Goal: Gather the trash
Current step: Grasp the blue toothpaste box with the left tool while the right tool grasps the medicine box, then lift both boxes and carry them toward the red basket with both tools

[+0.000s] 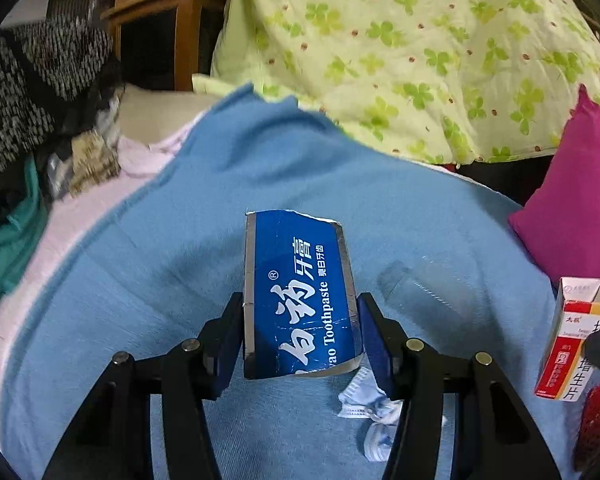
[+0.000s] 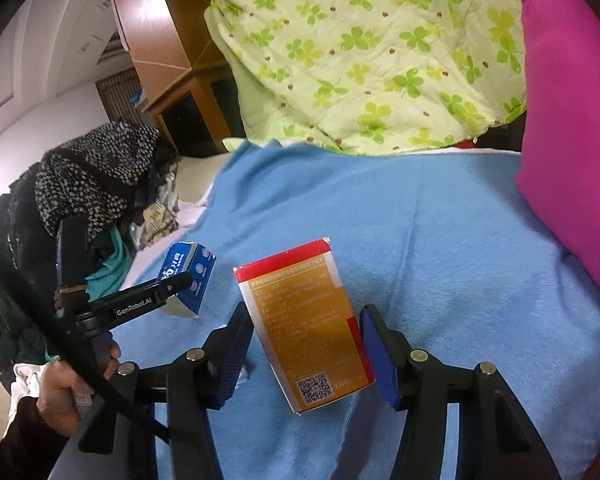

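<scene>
Pinching torn blue cardboard toothpaste box (image 1: pixel 300 300) mid-frame in left gripper (image 1: pixel 300 332) above blue fleece blanket (image 1: pixel 140 280), clamping red-and-orange cardboard medicine box (image 2: pixel 304 328) at centre frame in right gripper (image 2: pixel 306 344); risking crushing or slipping, both hollow cartons tilting between pads.

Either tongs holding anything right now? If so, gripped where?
Left tongs clamp the blue toothpaste box across its two long sides, near its lower end. Right tongs pinch the orange medicine box across its sides, mid-height.
</scene>
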